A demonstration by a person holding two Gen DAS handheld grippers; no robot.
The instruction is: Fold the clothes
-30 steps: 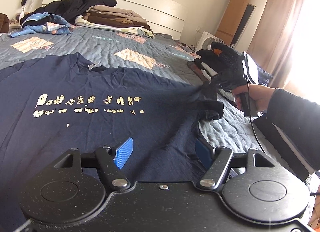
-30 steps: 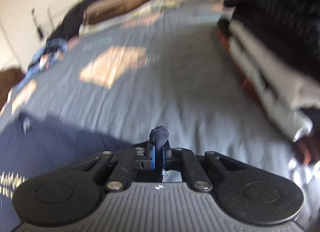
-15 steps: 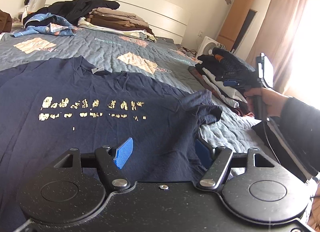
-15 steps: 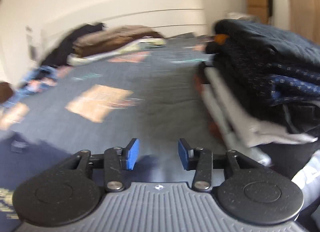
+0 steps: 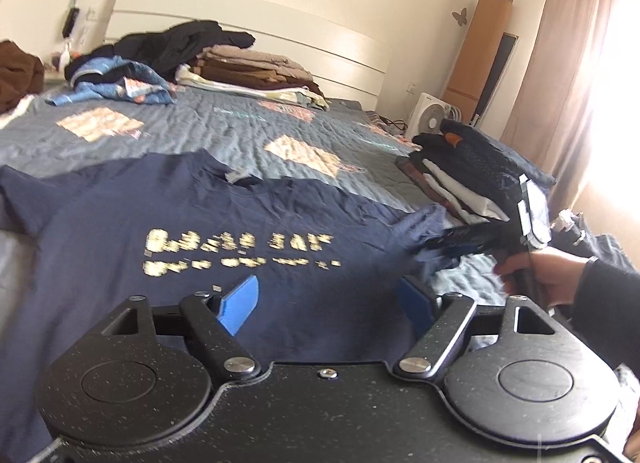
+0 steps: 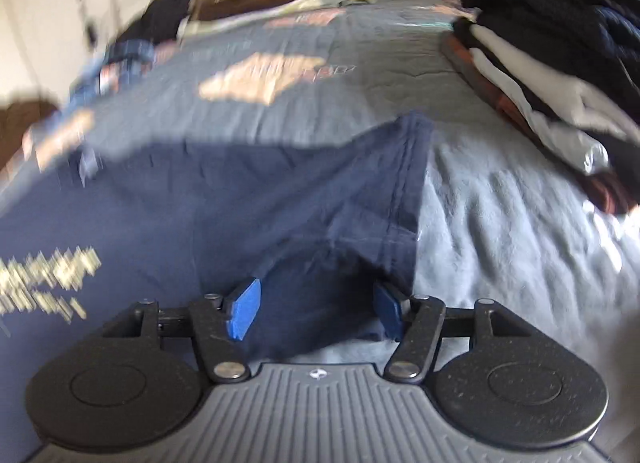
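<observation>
Left wrist view: a navy T-shirt (image 5: 208, 223) with cream lettering is being shown spread face up on a blue quilted bed (image 5: 224, 131). The left gripper (image 5: 328, 299) is being held above the shirt's lower half, its blue pads spread and holding nothing. At the right, the right gripper (image 5: 452, 241) is being lowered onto the crumpled right sleeve (image 5: 424, 231); half a second ago it was raised beside the folded clothes stack (image 5: 472, 171).

Right wrist view: the right gripper (image 6: 316, 311) is seen spread apart, where a second ago it was pinching navy cloth. The sleeve (image 6: 380, 199) is lying between and beyond its pads. A fresh grip on the sleeve is probably being sought. Only this view shows the sleeve's hem up close; only the left view shows the collar and the person's hand (image 5: 548, 271).
</observation>
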